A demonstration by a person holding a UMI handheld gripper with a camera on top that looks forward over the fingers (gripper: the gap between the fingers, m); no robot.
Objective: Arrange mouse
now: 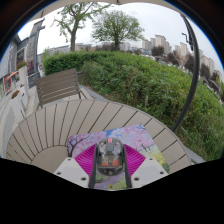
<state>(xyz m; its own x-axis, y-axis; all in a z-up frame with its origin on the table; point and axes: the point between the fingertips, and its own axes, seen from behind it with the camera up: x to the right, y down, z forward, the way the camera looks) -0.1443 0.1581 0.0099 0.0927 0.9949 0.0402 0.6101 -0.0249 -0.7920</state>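
A dark mouse with orange-red accents sits between my gripper's two fingers, just above a colourful floral mouse mat that lies on a round slatted wooden table. The magenta pads stand at both sides of the mouse and look close against it. The mouse fills the space between the fingers. Its underside and the contact with the mat are hidden.
A wooden chair stands beyond the table on the left. A green hedge runs behind the table, with trees and buildings farther off. A dark curved pole rises at the right.
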